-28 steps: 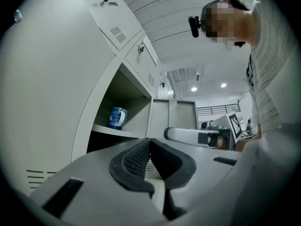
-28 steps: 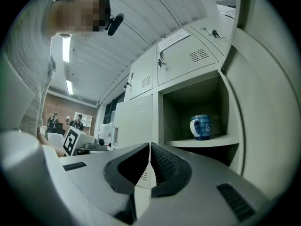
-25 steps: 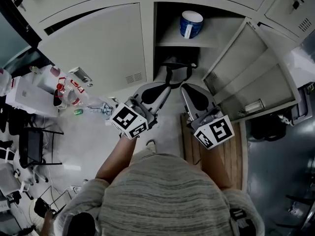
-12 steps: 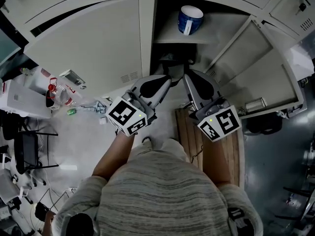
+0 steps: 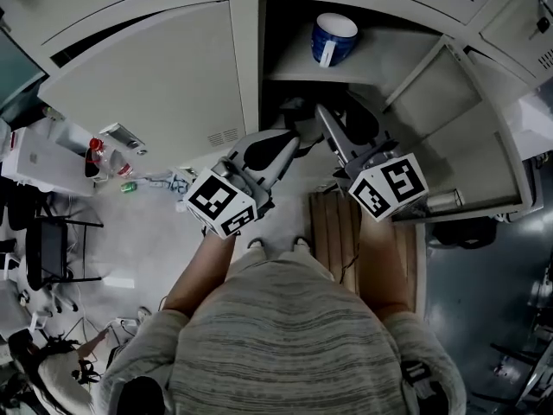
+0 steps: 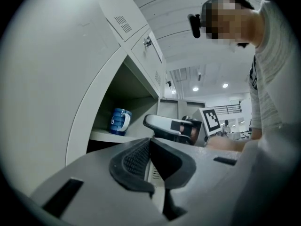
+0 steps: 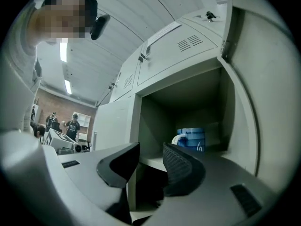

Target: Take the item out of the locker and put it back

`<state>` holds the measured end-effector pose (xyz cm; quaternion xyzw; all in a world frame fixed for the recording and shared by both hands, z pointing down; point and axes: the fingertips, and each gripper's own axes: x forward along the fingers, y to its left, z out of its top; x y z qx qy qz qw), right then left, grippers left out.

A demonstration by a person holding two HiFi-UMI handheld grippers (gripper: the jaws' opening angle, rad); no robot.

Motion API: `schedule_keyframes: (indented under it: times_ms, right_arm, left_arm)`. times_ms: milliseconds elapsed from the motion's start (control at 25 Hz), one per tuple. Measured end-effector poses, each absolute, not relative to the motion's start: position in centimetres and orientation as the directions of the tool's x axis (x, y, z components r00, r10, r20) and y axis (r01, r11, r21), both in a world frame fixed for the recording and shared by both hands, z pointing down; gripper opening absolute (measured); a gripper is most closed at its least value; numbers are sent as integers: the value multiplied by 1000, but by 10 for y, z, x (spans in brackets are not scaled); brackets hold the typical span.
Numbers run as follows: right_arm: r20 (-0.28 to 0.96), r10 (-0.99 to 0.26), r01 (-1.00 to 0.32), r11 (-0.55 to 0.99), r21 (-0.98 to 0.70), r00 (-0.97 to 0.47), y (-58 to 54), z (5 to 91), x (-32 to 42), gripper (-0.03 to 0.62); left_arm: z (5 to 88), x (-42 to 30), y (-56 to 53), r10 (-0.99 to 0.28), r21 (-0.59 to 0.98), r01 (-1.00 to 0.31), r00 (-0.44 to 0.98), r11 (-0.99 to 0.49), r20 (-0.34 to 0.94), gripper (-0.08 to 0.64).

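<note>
Risking a knock first: the right gripper [image 7: 150, 150] has just been opening its fingers, which now stand wide with nothing between them, and the mug [image 7: 192, 139] sits beyond them at about 1 o'clock, not yet reached. If the reach comes in low, the lower edge of the fingers probably hits the shelf [image 5: 304, 69] lip. If it comes in off-centre, one pad could shove the mug deeper or tip it. Glazed ceramic likely slips under a shallow pinch on the rim or handle. The open door [image 5: 449, 115] at 3 o'clock leaves little room on that side. The left gripper [image 6: 149, 141], fingers closed together on nothing, hangs just beside the right one at 9 o'clock, so the two could bump. The mug stands upright on the upper shelf of the open locker [image 5: 251, 76], at 12 o'clock in the head view. It is blue with paler bands, white inside, with a white handle turned toward the opening. Below the shelf there is something dark that I cannot identify.
</note>
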<state>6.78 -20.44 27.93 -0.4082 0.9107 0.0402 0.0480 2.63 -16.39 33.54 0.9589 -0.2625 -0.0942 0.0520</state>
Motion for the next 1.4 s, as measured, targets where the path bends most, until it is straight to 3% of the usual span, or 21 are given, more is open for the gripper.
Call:
schedule_keyframes:
  times_ms: [600,1280,1400]
  right_arm:
    - [-58,-766,-767,641,-13,-640,-274,280,75,164]
    - [2,-692,-692,721,-21,-722,-299,282,42,163]
    - [-10,-701,-701,713,-30,-713,-302,280,43,116]
  left_arm:
    - [336,35,-178,-540,143,-523,832,-840,-130,6]
    - [339,31,-178,-532,148,-515,838,-844,-124,7]
    - [340,30,-178,-532,149,-515,838,-844,-120,6]
